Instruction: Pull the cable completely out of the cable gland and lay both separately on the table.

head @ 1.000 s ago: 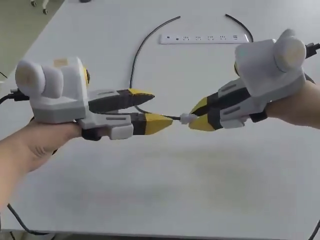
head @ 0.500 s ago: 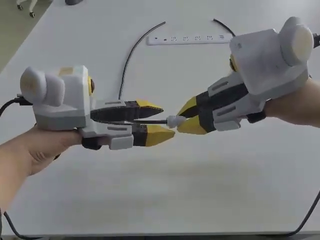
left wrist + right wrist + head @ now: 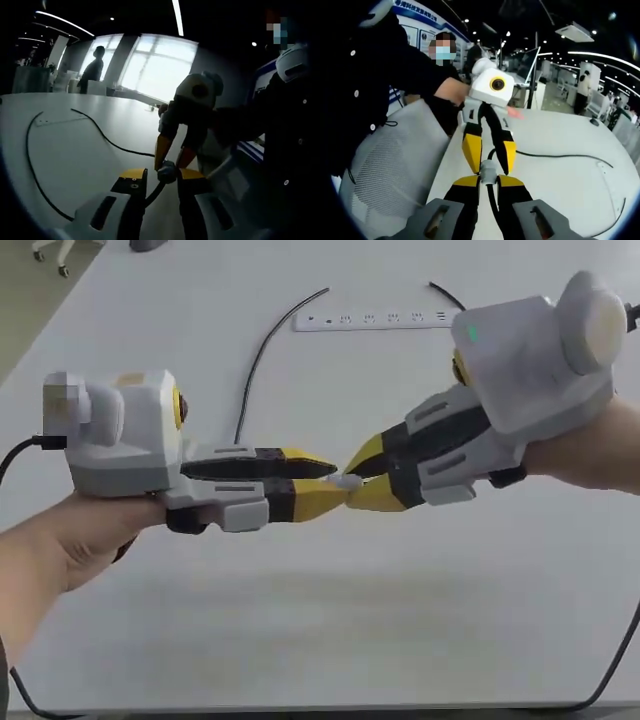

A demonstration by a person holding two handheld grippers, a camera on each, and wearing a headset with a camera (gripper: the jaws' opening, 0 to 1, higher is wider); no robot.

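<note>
Head view, grippers: left gripper (image 3: 325,481) in the left hand (image 3: 70,540) and right gripper (image 3: 352,483) in the right hand (image 3: 590,455), held tip to tip above the bench (image 3: 330,620).
Head view, cable gland: small white cable gland (image 3: 345,481) sits just where the two sets of jaws meet, up off the bench.
Head view, cable: black cable (image 3: 262,345) curves over the bench from near the power strip (image 3: 375,318) toward the left gripper; the stretch at the jaws is hidden.
Left gripper view, own jaws: narrowly apart, with the cable (image 3: 155,192) running up between them to the cable gland (image 3: 167,171); a gap shows on either side of it.
Left gripper view, right gripper: right gripper (image 3: 170,165) comes in from the right, its yellow tips pinched on the gland.
Left gripper view, background: more cable lies looped on the bench; a person (image 3: 92,67) stands by the window (image 3: 150,65).
Right gripper view, own jaws: closed on the cable gland (image 3: 488,173), which sits between the tips. A dark length runs back between the jaws; cable or gland body, cannot tell.
Right gripper view, left gripper: left gripper (image 3: 490,161) faces the camera, jaws a little apart, straddling the cable just behind the gland.
Right gripper view, surroundings: cable (image 3: 560,156) trails across the bench; a mesh chair (image 3: 385,170) stands beside it.
</note>
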